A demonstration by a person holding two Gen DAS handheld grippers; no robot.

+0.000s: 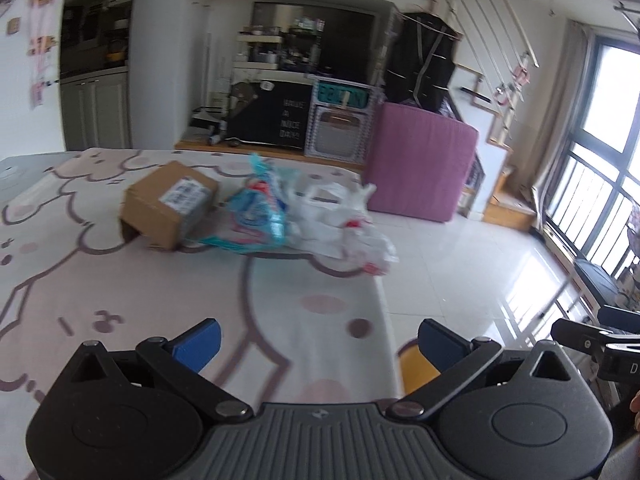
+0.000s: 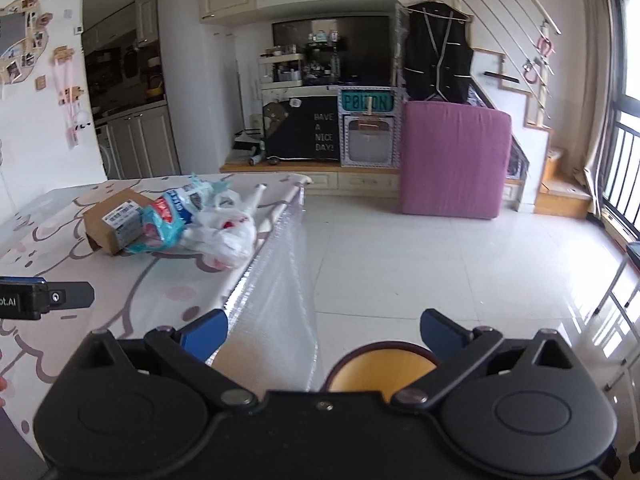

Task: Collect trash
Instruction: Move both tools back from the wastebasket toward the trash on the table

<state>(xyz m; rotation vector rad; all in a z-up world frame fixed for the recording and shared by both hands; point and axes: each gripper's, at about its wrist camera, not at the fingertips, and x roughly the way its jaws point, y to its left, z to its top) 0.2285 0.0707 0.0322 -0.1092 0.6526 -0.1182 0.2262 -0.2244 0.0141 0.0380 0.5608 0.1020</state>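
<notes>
On the bench point(image 1: 80, 264), which wears a cloth printed with pale pink cartoon figures, the trash lies in a row near the far right edge. Leftmost is a brown cardboard box with a white label point(image 1: 170, 204), tipped on its side. Against its right side rests a crumpled blue and red plastic wrapper point(image 1: 256, 212), and touching that, a white plastic bag with red marks point(image 1: 344, 224) that reaches the bench edge. Beyond, on the tiled floor, stands a purple padded block point(image 1: 420, 164) before a stair. A yellow round stool seat point(image 2: 384, 368) sits below the bench corner.

The left claw point(image 1: 320, 346) hovers low over the near cloth, blue fingers spread wide and empty, well short of the trash. The right claw point(image 2: 323, 334) hangs beside the bench edge, likewise spread and empty, over the stool.
</notes>
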